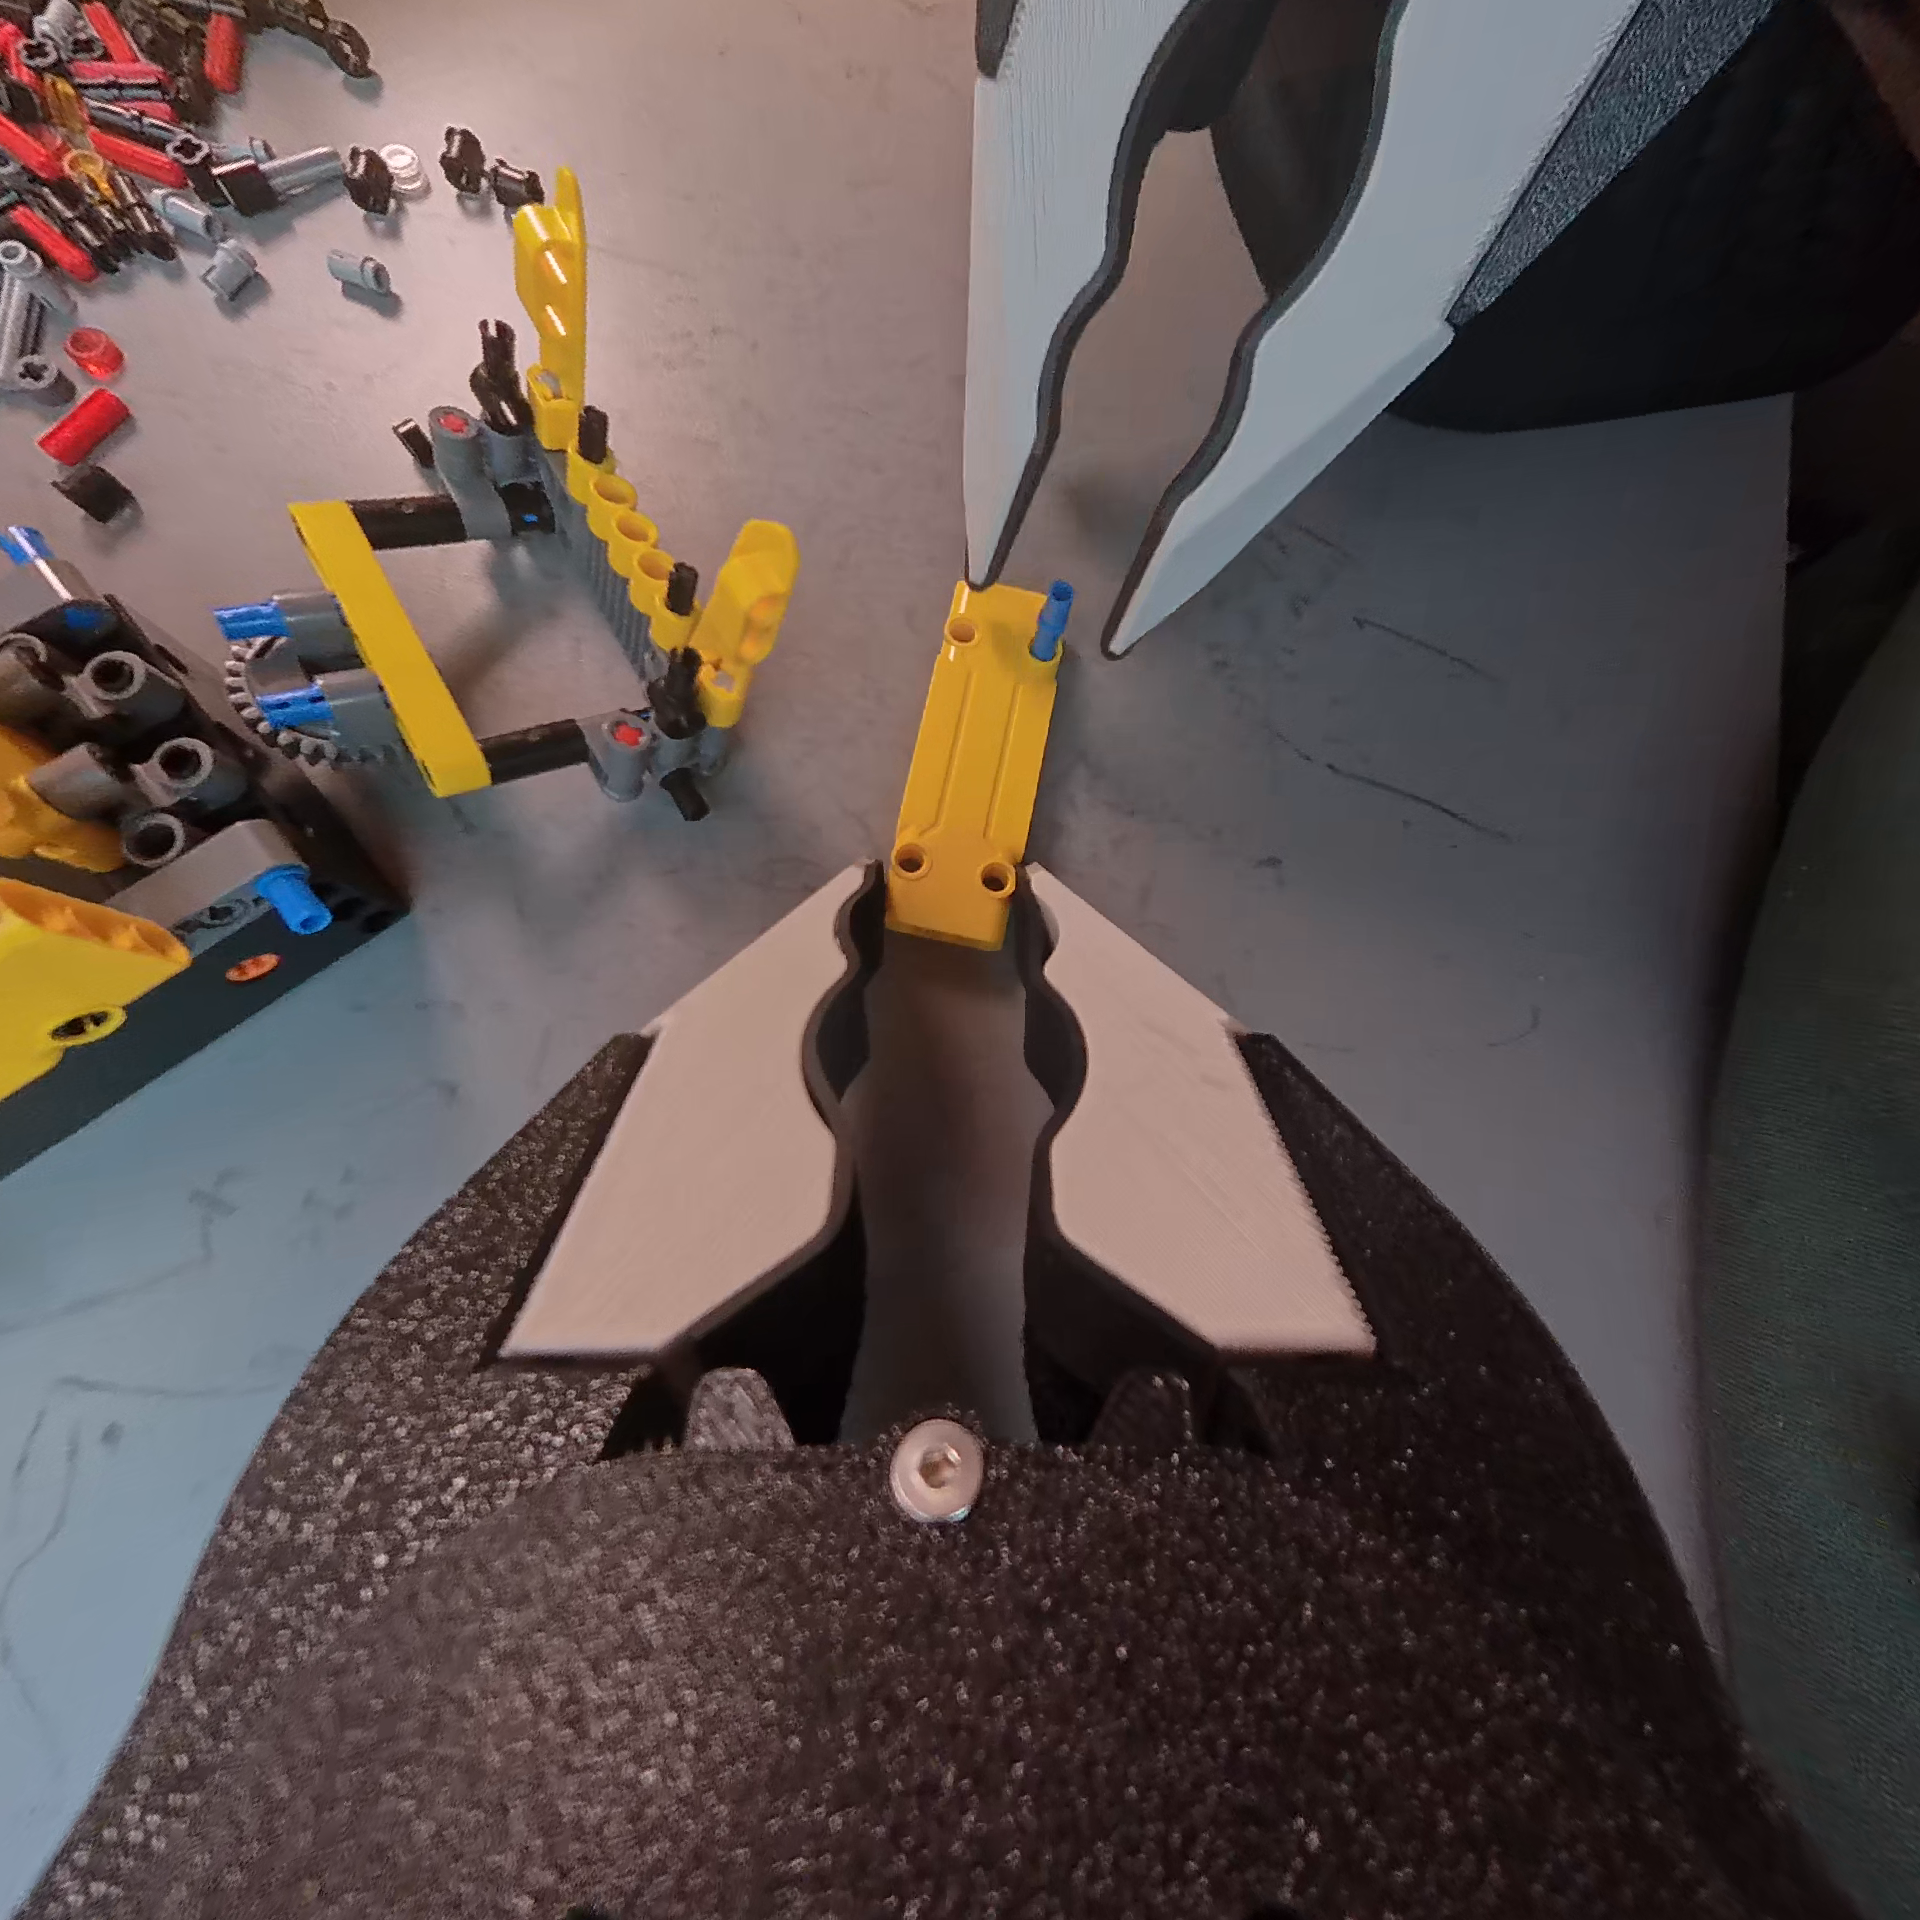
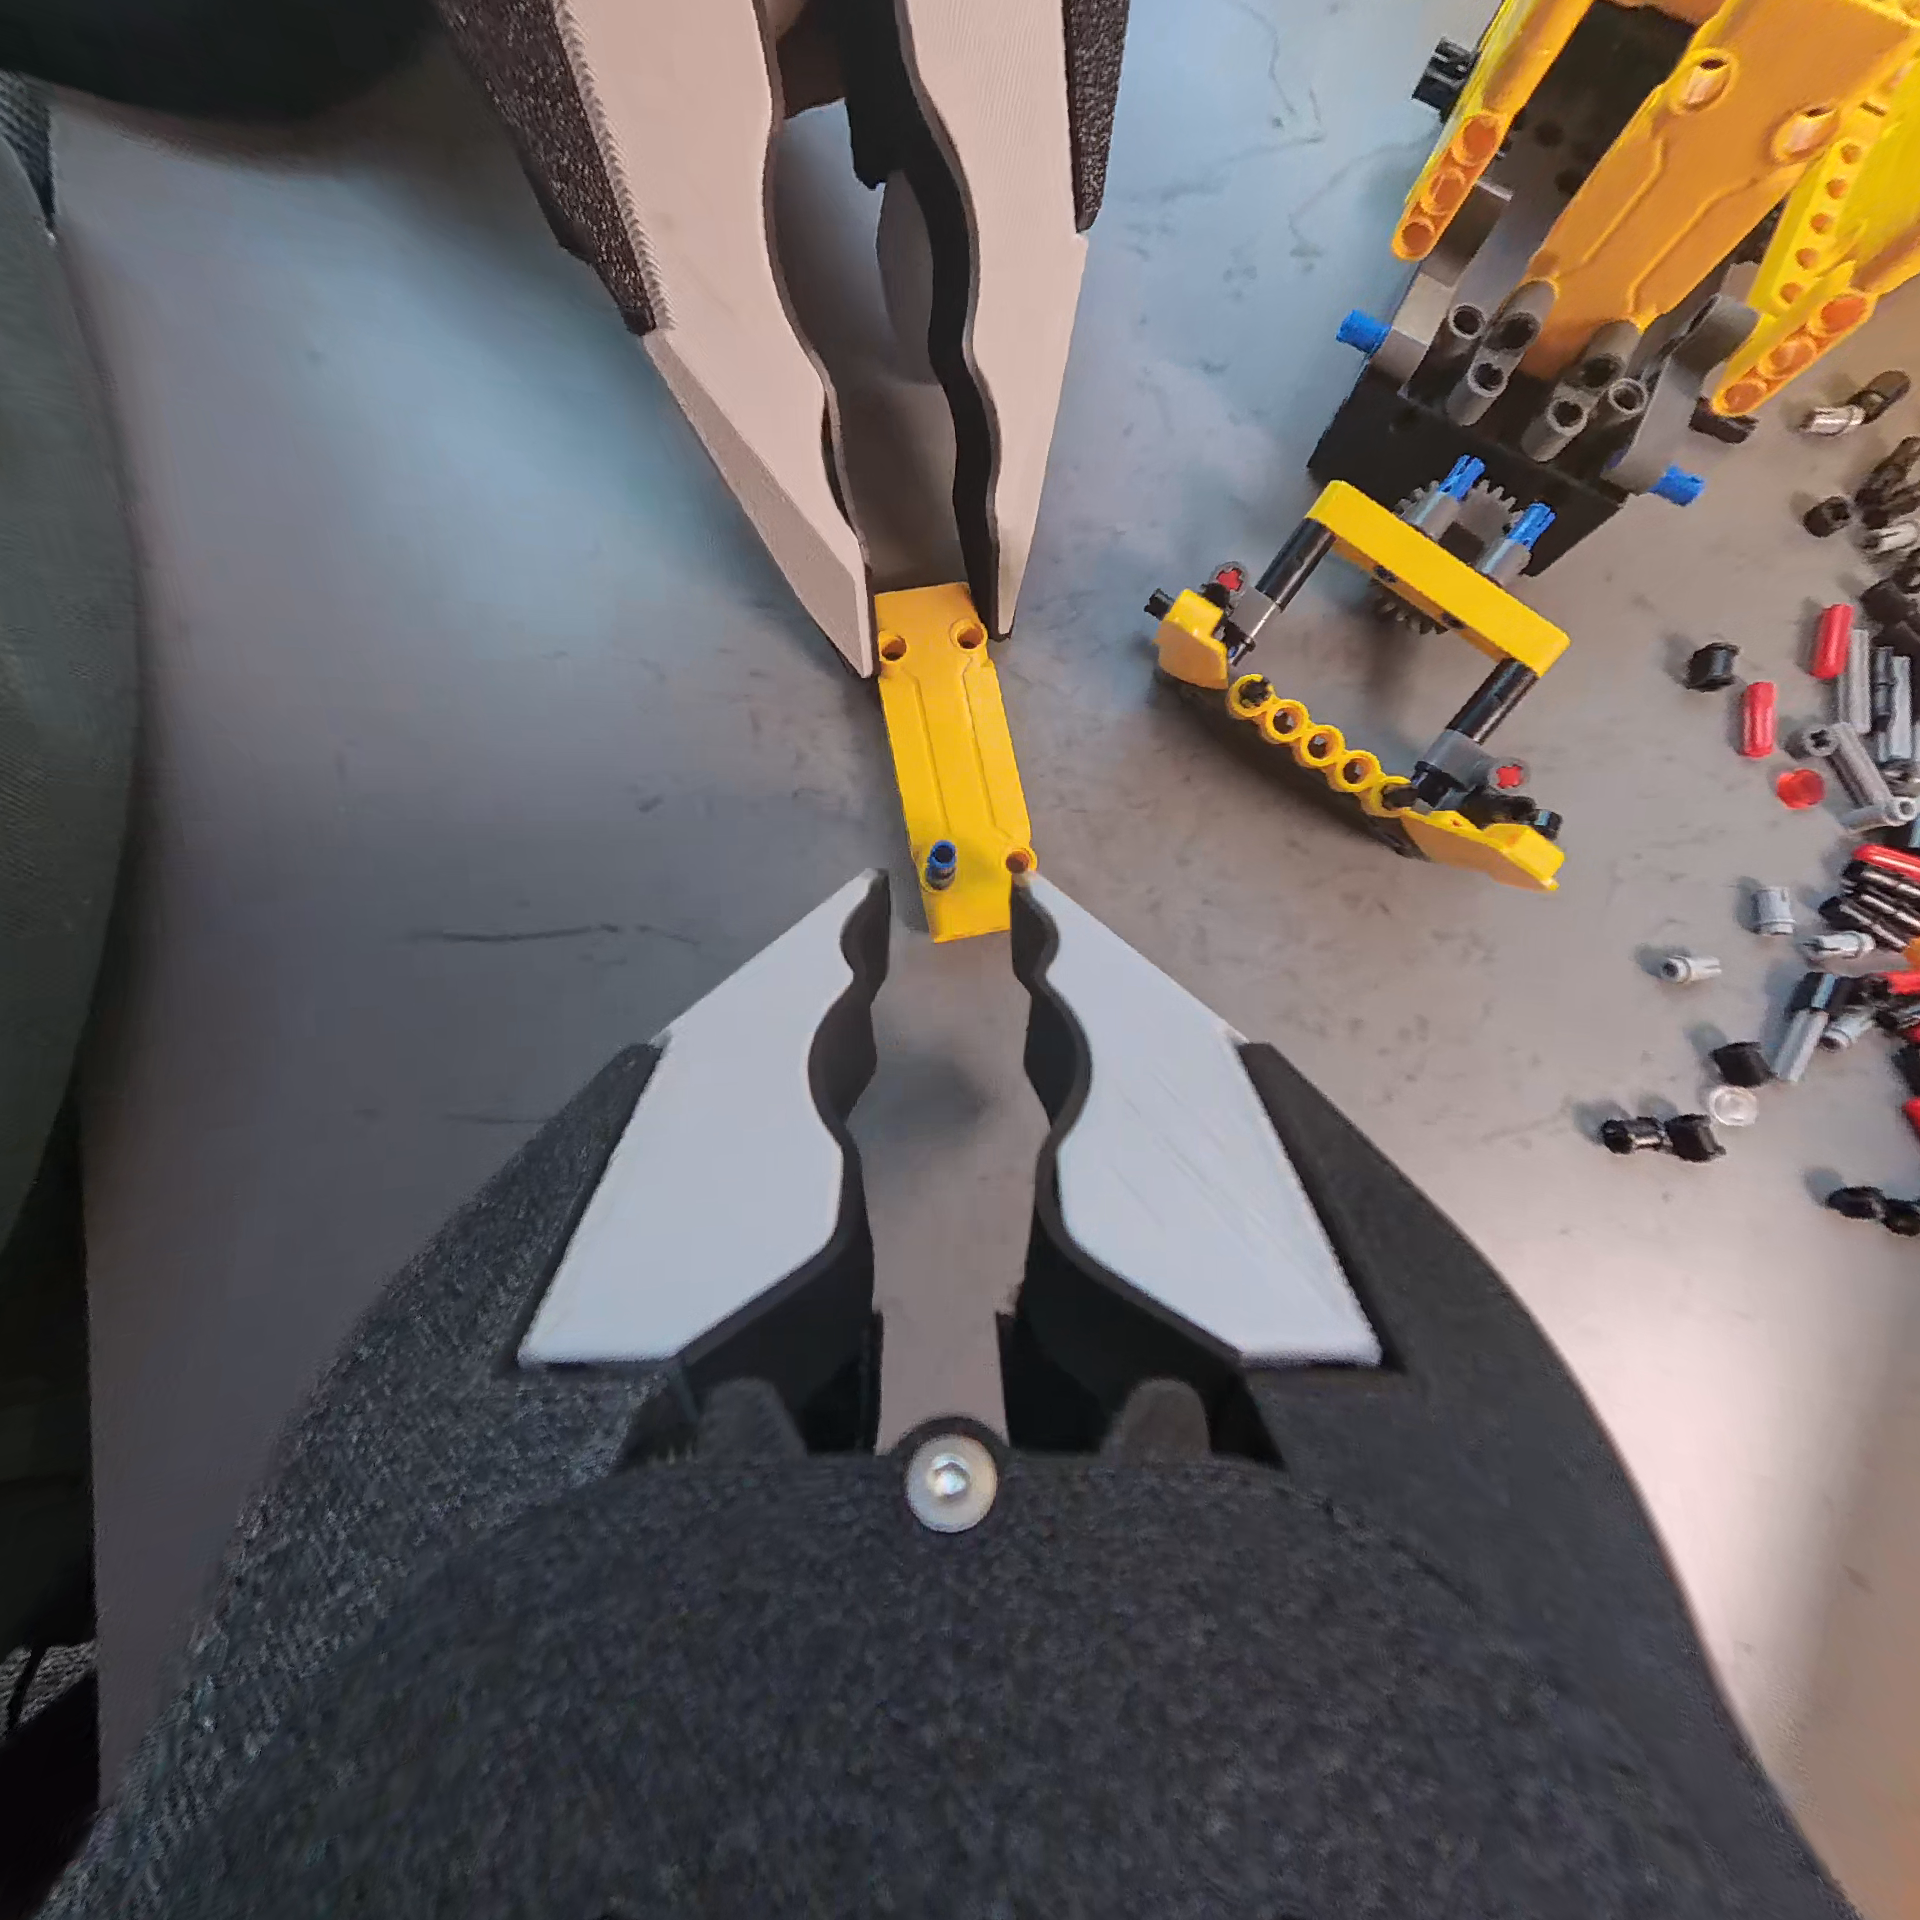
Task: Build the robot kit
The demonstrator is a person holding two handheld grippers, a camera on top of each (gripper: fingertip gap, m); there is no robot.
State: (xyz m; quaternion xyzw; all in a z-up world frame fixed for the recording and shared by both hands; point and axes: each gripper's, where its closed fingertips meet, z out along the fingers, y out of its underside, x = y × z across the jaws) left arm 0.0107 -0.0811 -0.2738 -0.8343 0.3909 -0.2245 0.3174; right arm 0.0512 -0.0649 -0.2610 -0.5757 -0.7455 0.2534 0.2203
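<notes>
A long yellow panel piece [image 1: 977,748] with corner holes lies along the grey table [image 1: 1403,883]. My left gripper [image 1: 951,873] is shut on its near end. A blue pin [image 1: 1049,621] stands in a hole at the far end. My right gripper [image 1: 1049,613] comes in from above, open, and straddles that far end. One of its fingertips [image 1: 982,571] touches the panel's corner and the other stands clear. In the right wrist view, my right gripper [image 2: 951,883] brackets the panel [image 2: 956,748] at the blue pin [image 2: 940,857], with the left gripper [image 2: 932,639] clamped opposite.
A half-built yellow and grey frame with black axles [image 1: 520,623] [image 2: 1371,707] lies beside the panel. A larger black and yellow model [image 1: 104,790] [image 2: 1610,260] stands behind it. Loose red, black and grey pieces [image 1: 94,156] [image 2: 1849,883] are scattered beyond. A dark chair [image 1: 1829,1039] borders the table. My right fingertips sit around 5 cm from my left ones.
</notes>
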